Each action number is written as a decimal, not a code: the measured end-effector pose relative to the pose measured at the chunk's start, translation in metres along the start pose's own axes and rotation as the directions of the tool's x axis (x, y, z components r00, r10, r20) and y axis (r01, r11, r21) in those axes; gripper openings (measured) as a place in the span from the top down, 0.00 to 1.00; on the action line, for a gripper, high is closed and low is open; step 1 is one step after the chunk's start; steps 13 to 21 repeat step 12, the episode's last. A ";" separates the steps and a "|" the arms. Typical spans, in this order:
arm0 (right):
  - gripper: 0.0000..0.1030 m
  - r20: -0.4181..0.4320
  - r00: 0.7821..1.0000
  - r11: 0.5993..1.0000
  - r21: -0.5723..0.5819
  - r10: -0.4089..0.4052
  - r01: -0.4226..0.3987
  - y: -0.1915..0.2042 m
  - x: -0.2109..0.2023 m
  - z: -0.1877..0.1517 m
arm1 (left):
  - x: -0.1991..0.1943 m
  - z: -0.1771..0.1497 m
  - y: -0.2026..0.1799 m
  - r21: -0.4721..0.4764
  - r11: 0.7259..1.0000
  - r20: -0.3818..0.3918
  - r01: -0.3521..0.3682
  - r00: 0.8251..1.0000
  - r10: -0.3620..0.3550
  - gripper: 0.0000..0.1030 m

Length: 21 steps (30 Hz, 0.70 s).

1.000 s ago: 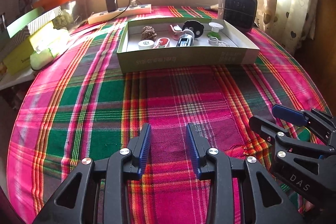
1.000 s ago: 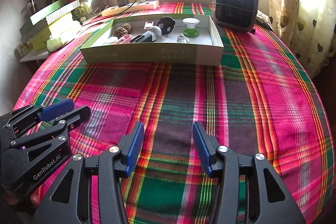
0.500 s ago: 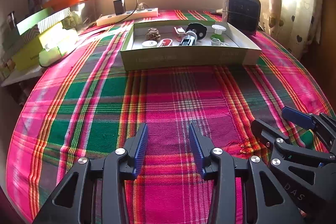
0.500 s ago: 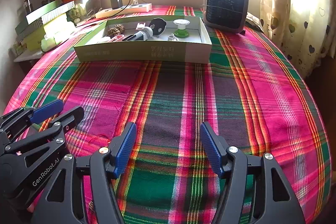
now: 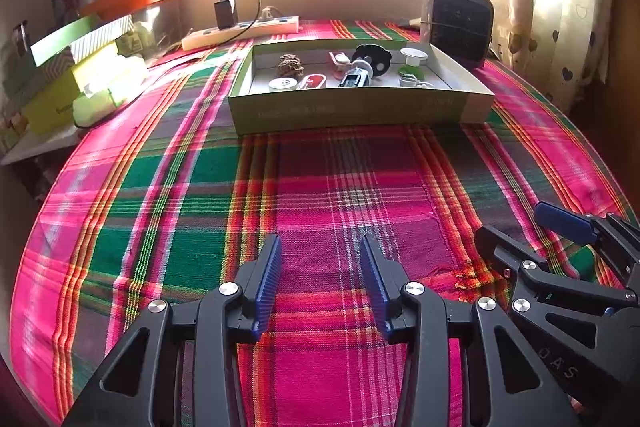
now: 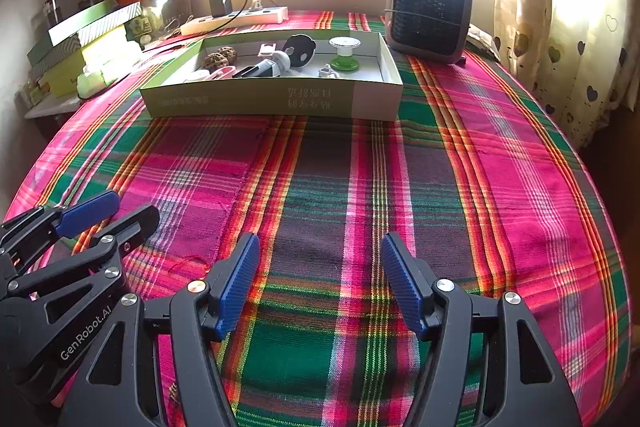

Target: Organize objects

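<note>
Comparing with a second earlier, the left gripper point(image 5: 320, 259) and right gripper point(image 6: 320, 259) stood wider apart, both empty above the plaid tablecloth point(image 5: 320, 179). The shallow green box point(image 6: 272, 103) of small objects stayed at the table's far side, well away from both.

place: home | signs: plaid tablecloth point(image 5: 320, 187); heart-print curtain point(image 6: 560, 27); small heater point(image 6: 428, 15)
</note>
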State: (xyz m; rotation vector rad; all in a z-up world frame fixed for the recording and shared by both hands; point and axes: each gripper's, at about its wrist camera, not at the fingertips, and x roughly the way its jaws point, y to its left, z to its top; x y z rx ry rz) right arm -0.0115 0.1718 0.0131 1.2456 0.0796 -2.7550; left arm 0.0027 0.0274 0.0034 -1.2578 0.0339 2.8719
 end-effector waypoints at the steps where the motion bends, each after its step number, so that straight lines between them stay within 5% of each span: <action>1: 0.38 0.000 1.000 1.000 0.000 0.000 0.000 0.000 0.000 0.000 | 0.000 0.000 0.000 0.001 1.000 0.001 -0.001 1.000 0.001 0.62; 21: 0.37 0.000 1.000 1.000 0.000 -0.002 0.002 0.000 0.000 0.000 | 0.000 -0.001 0.000 -0.001 1.000 0.000 -0.001 1.000 0.001 0.62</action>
